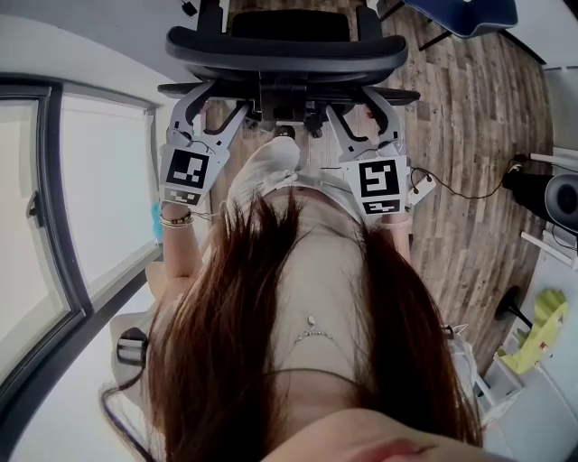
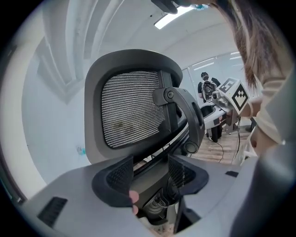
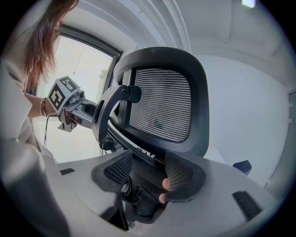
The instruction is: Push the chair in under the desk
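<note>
Both tongs stand wide apart. L gripper [image 1: 217, 108] and R gripper [image 1: 361, 113] each straddle the chair [image 1: 284, 50] at its dark lower back frame, pads not clamped. Marker cubes [image 1: 185, 176] show b/w squares. White print [image 3: 151, 155] on the frame is unreadable. Chair stands just ahead, back toward me, backrest running left-right.

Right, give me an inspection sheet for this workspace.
Surface: wood floor; desk not in view.
Job's things: chair, black with a mesh back, between the grippers.
Clutter: blue seat top right; yellow-green thing lower right.
Grippers: left gripper and right gripper both open, chair's lower frame between each pair of jaws.
Cables: black cable on the floor at right.
Surroundings: window at left; another person far off.
</note>
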Tool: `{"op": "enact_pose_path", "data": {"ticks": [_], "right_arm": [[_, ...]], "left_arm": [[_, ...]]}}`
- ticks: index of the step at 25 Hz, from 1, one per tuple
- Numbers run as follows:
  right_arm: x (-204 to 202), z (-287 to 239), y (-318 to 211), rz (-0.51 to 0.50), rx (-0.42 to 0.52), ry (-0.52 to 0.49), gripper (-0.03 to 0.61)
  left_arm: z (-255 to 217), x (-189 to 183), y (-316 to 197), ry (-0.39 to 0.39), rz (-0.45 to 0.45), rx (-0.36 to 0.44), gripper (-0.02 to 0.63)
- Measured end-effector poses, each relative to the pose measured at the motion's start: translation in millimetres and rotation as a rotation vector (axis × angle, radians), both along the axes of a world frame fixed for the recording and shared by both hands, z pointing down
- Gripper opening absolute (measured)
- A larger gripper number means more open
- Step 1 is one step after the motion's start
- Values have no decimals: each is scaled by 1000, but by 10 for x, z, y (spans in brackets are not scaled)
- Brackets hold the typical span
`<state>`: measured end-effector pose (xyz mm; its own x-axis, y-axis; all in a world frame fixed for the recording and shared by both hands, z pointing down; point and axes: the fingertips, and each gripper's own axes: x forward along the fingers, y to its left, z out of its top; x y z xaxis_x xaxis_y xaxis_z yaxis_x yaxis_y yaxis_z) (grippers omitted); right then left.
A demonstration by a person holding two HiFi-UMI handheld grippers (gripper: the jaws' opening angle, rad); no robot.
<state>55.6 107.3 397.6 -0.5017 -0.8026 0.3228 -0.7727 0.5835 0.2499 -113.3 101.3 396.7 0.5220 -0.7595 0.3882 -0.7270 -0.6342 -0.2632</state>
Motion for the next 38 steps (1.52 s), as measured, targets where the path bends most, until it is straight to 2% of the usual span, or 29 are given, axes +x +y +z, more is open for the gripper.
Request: {"op": "enact_pose_path", "data": {"ticks": [22,27,38], "right_arm": [[-3,-8,-3,20,46,-9,222],[-72,-10,-259,27,39,-13,231],[-102,1,-473,27,34,-7,230]], "left_arm": [[-7,7,-23,31,-5,48,239],[-5,-73,-277,37,-5,40,239],[14,-110,-486,37,-19,25,241]]}}
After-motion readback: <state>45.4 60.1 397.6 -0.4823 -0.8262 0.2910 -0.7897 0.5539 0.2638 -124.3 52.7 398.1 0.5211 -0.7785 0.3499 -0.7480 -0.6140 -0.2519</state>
